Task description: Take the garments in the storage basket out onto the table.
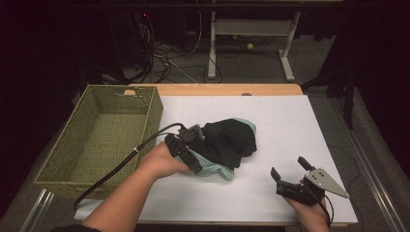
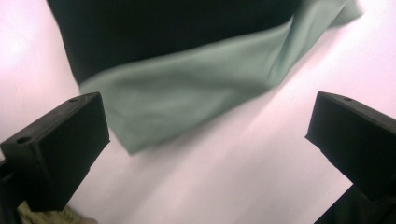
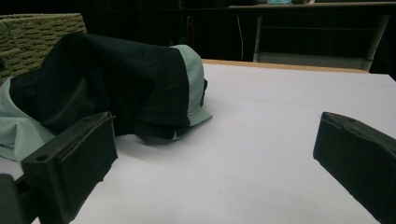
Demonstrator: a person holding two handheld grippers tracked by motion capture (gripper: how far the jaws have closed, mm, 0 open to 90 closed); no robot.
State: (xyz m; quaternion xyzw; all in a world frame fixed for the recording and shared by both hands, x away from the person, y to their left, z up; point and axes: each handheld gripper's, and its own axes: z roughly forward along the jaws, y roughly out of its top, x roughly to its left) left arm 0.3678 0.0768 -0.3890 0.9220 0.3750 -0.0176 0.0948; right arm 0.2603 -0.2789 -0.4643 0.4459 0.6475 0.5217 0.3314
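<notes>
Approach step: my left gripper has jaws wide open, holding nothing, at the black-and-mint garment bunched mid-surface beside the wicker basket. Right gripper open, empty, well apart. Next: close on the mint hem.

surface: white-topped table | on it: black-and-green cloth at centre, wicker basket on left edge

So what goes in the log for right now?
left tool: open, at cloth edge | right tool: open, apart | basket: beside cloth
</notes>
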